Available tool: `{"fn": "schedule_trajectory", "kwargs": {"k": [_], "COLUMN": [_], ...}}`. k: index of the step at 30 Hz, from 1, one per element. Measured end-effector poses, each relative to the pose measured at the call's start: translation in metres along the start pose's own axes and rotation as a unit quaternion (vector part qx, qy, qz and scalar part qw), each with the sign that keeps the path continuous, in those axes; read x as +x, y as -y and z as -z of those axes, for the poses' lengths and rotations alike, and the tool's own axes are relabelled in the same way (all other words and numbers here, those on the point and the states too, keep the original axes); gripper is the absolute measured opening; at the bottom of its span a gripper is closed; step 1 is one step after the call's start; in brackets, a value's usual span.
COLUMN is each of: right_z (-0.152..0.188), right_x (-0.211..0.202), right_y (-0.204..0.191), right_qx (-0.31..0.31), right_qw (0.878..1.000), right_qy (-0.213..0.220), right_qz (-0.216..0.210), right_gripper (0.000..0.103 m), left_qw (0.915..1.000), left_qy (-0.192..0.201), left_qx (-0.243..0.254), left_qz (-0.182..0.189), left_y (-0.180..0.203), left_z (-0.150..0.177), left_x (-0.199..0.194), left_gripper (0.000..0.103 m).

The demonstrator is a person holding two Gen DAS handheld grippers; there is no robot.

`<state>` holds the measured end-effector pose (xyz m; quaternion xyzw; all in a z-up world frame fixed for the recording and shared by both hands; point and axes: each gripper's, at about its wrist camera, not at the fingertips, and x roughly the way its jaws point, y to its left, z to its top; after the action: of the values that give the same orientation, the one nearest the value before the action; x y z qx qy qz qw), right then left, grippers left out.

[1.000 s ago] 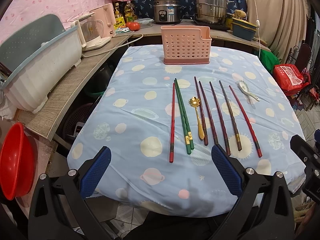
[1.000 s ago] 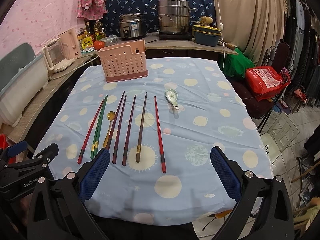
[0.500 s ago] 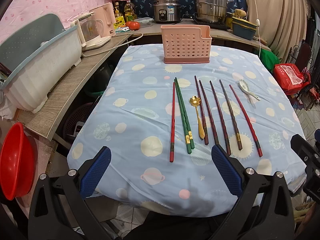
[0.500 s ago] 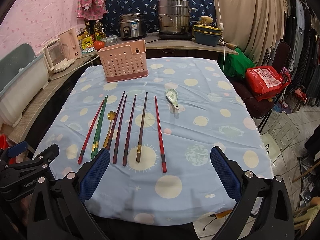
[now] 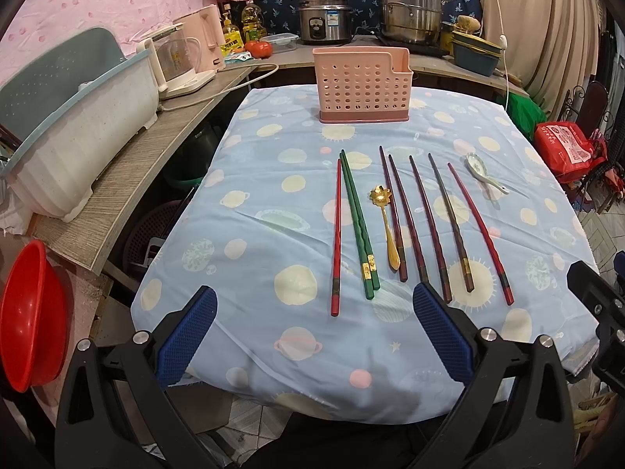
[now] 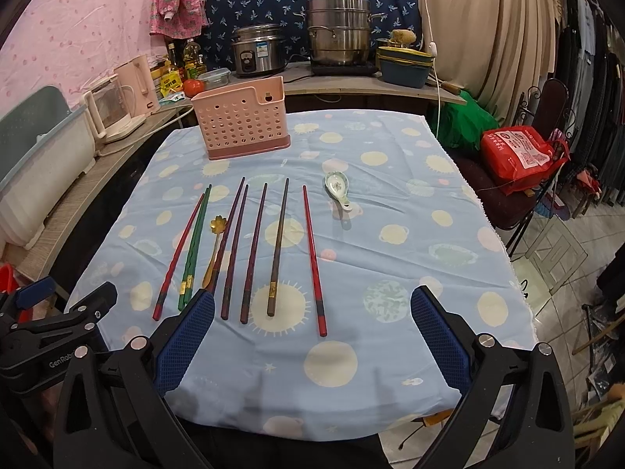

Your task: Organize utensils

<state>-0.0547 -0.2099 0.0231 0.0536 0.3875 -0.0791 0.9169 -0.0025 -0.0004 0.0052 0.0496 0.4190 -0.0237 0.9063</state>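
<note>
A pink perforated utensil holder [image 5: 363, 86] [image 6: 242, 121] stands upright at the far side of the table. Several chopsticks lie in a row on the blue cloth: a red one [image 5: 336, 234], a green pair [image 5: 357, 226], dark red and brown ones [image 5: 429, 222] [image 6: 254, 250]. A gold spoon [image 5: 386, 226] [image 6: 213, 250] lies among them. A white ceramic spoon [image 5: 484, 174] [image 6: 340, 191] lies to the right. My left gripper [image 5: 312, 336] and right gripper [image 6: 310, 336] are both open and empty, at the table's near edge.
A counter [image 5: 129, 172] runs along the left with a white-blue tub [image 5: 78, 129], a kettle [image 5: 175, 62] and a red basin [image 5: 27, 312]. Cookers [image 5: 410, 8] stand behind. A chair with a red bag [image 6: 515, 156] stands right.
Both views have barely shifted; the grippers stay open and nothing on the table has moved.
</note>
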Motion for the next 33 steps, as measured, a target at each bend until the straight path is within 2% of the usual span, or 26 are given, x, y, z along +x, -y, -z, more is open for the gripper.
{"fn": "schedule_trajectory", "kwargs": {"k": [33], "right_z": [0.0005], "right_x": [0.0013], "right_y": [0.0004], "right_qx": [0.002], "right_qw": [1.000], "right_qy": [-0.002], "right_qz": [-0.001], "right_gripper": [0.096], "left_qw": [1.0000], "left_qy": [-0.006], "left_qx": [0.001], "left_qz": [0.000], "left_y": [-0.0011], "left_z": [0.0054], "left_x": [0.0054], "left_gripper": [0.096]}}
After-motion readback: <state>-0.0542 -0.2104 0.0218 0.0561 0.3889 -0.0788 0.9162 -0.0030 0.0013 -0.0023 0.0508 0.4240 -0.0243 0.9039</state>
